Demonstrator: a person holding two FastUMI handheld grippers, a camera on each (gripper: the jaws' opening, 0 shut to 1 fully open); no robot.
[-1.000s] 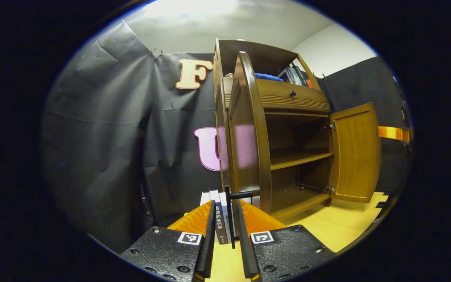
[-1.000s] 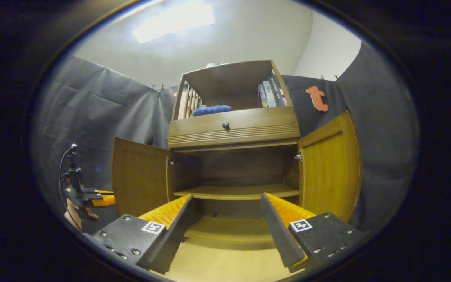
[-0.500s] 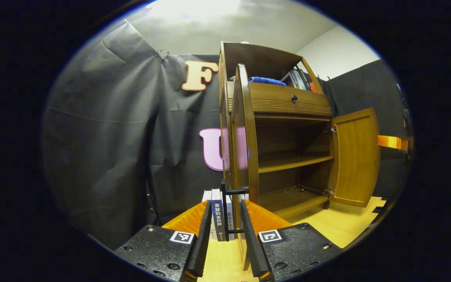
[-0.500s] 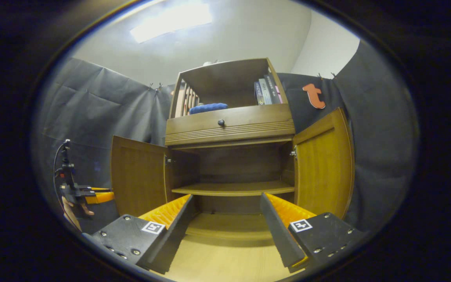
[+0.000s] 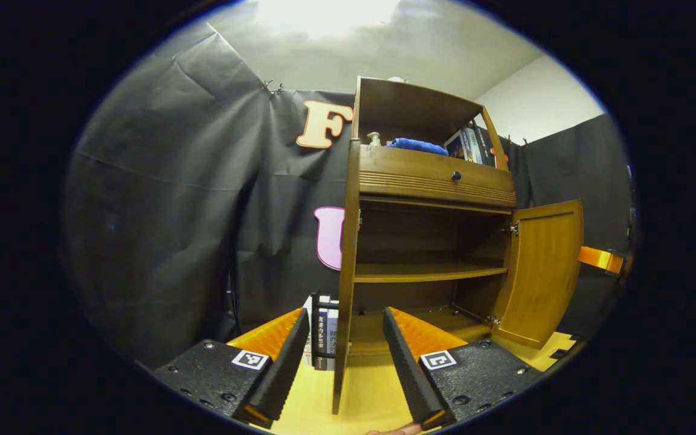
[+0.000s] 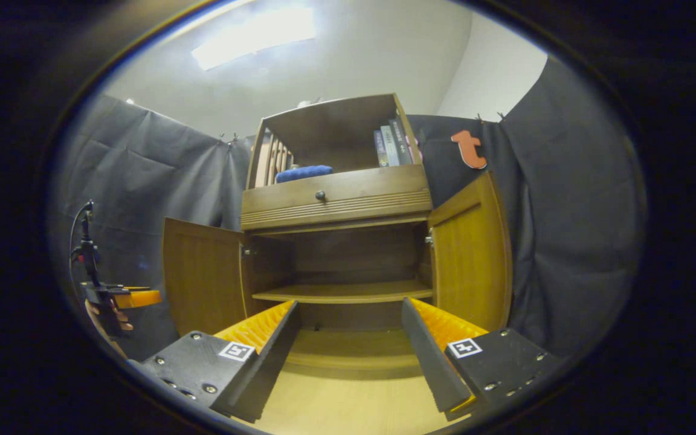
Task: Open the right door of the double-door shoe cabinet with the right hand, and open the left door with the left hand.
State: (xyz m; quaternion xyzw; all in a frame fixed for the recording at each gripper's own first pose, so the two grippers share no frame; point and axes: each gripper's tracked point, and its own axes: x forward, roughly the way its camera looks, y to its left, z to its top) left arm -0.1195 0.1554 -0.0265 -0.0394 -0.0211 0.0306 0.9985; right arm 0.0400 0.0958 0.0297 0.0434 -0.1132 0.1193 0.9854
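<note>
Down at the bottom of the left gripper view, the left gripper [image 5: 342, 362] gapes wide, nothing held, and the left door [image 5: 345, 284] stands edge-on between its fingers, its face hidden. The right gripper view shows that door's inside [image 6: 203, 275] instead. The right gripper [image 6: 348, 353] is spread, empty, facing the shoe cabinet [image 6: 336, 199]. The right door [image 6: 472, 254] is swung wide. Books [image 5: 322, 329] are half hidden behind the fingers.
</note>
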